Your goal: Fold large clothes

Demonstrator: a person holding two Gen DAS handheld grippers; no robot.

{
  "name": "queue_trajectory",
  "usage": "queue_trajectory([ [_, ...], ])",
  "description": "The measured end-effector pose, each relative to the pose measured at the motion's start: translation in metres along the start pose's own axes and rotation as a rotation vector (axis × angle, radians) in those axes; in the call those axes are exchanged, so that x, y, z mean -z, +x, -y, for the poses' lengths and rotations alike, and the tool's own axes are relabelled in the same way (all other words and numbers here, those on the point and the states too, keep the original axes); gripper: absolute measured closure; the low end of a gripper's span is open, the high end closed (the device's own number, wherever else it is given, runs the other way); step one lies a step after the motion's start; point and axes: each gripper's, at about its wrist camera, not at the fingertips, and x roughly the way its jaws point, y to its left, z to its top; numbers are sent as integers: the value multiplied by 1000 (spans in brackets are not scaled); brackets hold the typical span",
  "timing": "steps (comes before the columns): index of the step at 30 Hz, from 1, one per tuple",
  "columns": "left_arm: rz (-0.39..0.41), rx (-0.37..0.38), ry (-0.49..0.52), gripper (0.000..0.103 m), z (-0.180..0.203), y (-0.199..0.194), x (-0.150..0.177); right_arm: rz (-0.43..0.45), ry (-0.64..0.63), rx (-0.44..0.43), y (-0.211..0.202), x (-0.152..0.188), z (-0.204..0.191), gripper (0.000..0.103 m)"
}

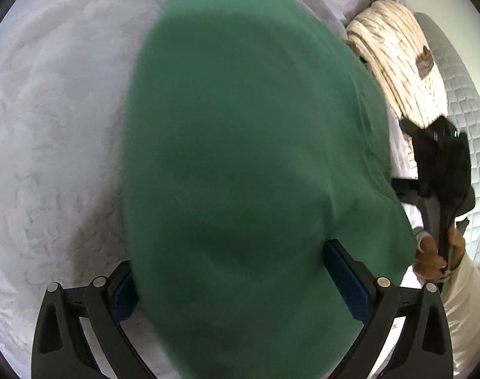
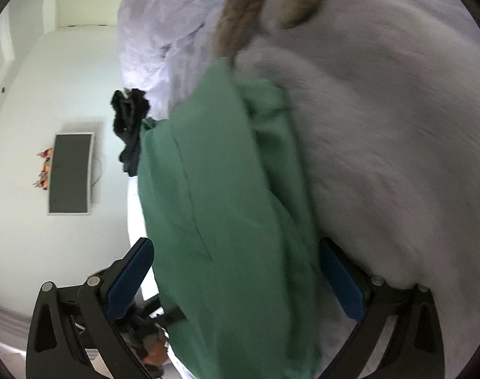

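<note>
1. A large green garment (image 1: 240,164) fills the middle of the left wrist view, hanging in front of a white fluffy blanket (image 1: 50,126) on a bed.
2. The left hand-held gripper (image 1: 236,284) has its blue-padded fingers (image 1: 347,278) spread wide, with the green cloth draped between them (whether the pads actually press the cloth cannot be told).
3. At the right edge of that view, a hand (image 1: 435,252) holds the black body of the other tool; a cream striped textile (image 1: 397,63) lies behind it.
4. In the right wrist view, the right hand-held gripper (image 2: 236,274) also has its fingers apart, the green garment (image 2: 224,205) hanging between them.
5. A dark piece of clothing (image 2: 129,120) sits beside the green cloth, and a brown furry strip (image 2: 240,15) lies on the blanket above.
</note>
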Motion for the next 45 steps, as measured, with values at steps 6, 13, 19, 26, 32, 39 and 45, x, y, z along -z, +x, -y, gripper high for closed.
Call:
queue_trajectory([
  [6, 17, 29, 0, 22, -2, -8, 2, 15, 90, 12, 10, -9, 8, 26],
  [13, 104, 49, 43, 59, 12, -47, 8, 51, 85, -91, -6, 4, -5, 78],
  [19, 160, 128, 69, 61, 21, -87, 17, 75, 45, -188, -22, 26, -43, 78],
  [26, 147, 171, 78, 61, -5, -133, 53, 82, -3, -212, -29, 81, -88, 78],
  [32, 84, 107, 74, 61, -80, -190, 120, 50, 20, -249, 13, 155, -114, 78],
  [39, -28, -83, 53, 54, -140, -171, 165, -30, 142, -94, 96, 222, -89, 75],
  [45, -3, -42, 116, 54, -149, -206, 167, 14, 110, 163, 74, 226, -88, 65],
])
